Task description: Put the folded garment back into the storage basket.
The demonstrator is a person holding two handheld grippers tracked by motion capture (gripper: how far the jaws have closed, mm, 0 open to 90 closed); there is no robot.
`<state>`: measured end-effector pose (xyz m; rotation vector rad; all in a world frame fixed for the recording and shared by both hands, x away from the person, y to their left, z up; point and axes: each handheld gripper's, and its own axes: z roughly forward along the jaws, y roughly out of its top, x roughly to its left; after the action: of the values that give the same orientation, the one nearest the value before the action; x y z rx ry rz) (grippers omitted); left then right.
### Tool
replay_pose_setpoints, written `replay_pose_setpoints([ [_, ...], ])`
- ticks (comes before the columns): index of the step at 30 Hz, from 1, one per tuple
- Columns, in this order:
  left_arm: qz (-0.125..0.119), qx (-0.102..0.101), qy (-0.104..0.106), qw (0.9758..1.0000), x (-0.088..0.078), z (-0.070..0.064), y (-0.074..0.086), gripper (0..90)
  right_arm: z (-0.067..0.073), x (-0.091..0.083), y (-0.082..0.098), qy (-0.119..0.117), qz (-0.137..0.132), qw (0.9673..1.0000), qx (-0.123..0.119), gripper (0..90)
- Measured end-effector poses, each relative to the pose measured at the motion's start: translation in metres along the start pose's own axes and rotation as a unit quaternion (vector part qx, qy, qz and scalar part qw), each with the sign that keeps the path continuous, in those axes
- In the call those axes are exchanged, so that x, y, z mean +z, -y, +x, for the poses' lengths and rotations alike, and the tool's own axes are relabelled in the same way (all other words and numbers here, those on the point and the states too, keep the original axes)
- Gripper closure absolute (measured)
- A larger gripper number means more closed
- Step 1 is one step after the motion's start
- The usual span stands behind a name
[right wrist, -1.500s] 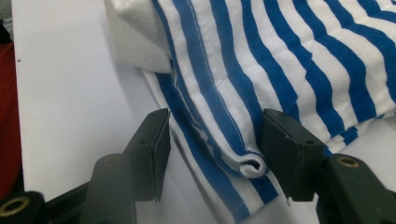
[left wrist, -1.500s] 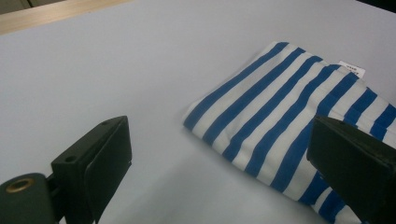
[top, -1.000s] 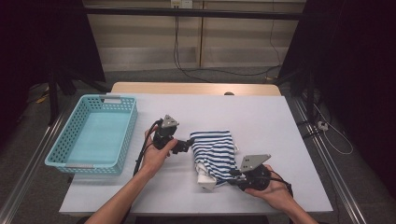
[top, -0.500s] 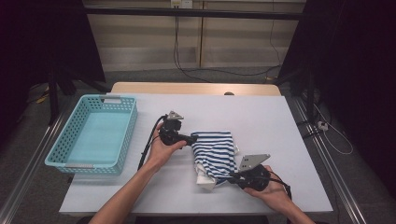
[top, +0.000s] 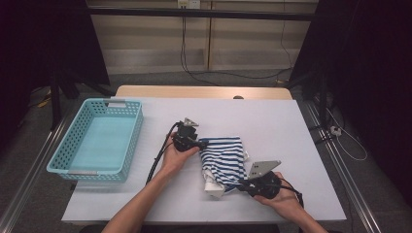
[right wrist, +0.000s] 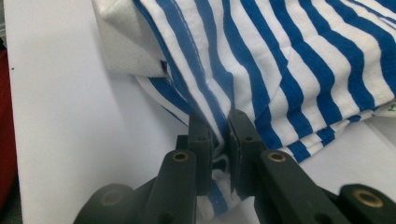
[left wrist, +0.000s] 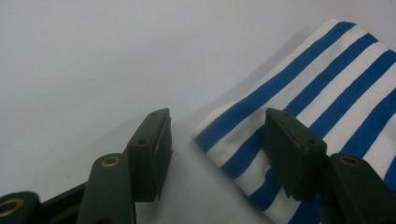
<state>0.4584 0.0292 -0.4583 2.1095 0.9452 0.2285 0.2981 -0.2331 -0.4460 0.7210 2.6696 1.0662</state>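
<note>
We see the folded blue-and-white striped cloth (top: 222, 159) lying near the middle of the white table (top: 291, 131), its long axis running from the far left down to the near right edge, stripes lying across it. Our right gripper (top: 241, 185) pinches its near end tight, while our left gripper (top: 200, 144), jaws half apart and just closing, straddles the far-left corner without pressing it; the light-blue plastic basket (top: 127, 141) sits well left.
</note>
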Motion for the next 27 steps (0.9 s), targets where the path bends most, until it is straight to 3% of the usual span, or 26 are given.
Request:
replay_pose_setpoints([
  [1, 0.007, 0.033, -0.011, 0.9994, 0.0004, -0.0051, 0.0008, 43.3, 0.0005, -0.0002, 0.0, -0.002, 0.001, 1.0, 0.003, 81.8],
  [11, 0.01, 0.026, 0.003, 0.9996, -0.0009, -0.0082, 0.001, 56.6, 0.0002, 0.0, 0.0002, 0.002, 0.002, 1.0, 0.003, 81.7],
  [12, 0.011, 0.021, 0.007, 0.9997, -0.001, -0.0095, 0.0008, 64.7, -0.0004, 0.0001, 0.0004, 0.004, 0.001, 1.0, 0.002, 81.7],
  [18, 0.011, 0.011, 0.027, 0.9995, -0.0007, -0.0104, 0.0018, 78.7, -0.0001, 0.0, 0.0006, 0.001, 0.0, 1.0, 0.008, 81.7],
  [21, 0.008, -0.002, 0.031, 0.9995, -0.0011, -0.0104, 0.0028, 80.6, 0.0003, 0.0, 0.0006, -0.001, -0.001, 0.9999, 0.01, 81.7],
  [27, 0.006, 0.014, 0.021, 0.9997, -0.0015, -0.013, 0.0017, 83.1, 0.0002, -0.0007, 0.0, 0.001, -0.003, 0.9999, 0.014, 81.8],
])
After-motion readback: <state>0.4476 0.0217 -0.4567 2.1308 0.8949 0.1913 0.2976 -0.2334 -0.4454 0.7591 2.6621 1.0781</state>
